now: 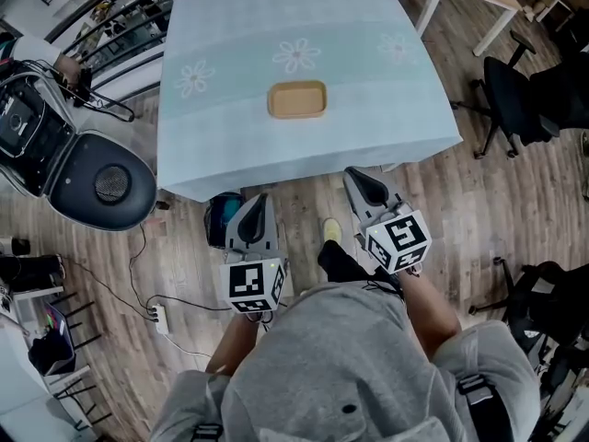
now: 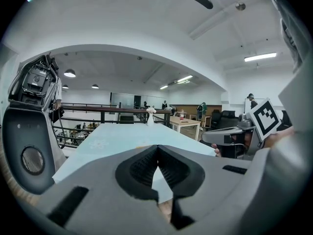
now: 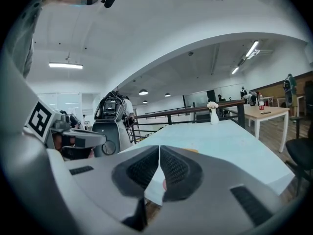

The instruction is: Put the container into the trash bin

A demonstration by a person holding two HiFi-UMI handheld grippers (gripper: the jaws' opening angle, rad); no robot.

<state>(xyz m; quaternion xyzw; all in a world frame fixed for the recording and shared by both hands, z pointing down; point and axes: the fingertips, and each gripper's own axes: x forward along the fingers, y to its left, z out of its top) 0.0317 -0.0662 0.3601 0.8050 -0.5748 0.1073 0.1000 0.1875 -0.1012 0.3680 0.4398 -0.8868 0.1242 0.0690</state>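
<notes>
Tan container [image 1: 296, 99], pale blue checked tablecloth [image 1: 368, 127] with white daisies [image 1: 296, 55], brown wood-plank floor [image 1: 497, 219]

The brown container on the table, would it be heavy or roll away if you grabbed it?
Probably light: the container looks shallow and empty. It likely won't roll or tip, since it sits flat and low with a rectangular shape. It might slide on the tablecloth if pushed.
</notes>
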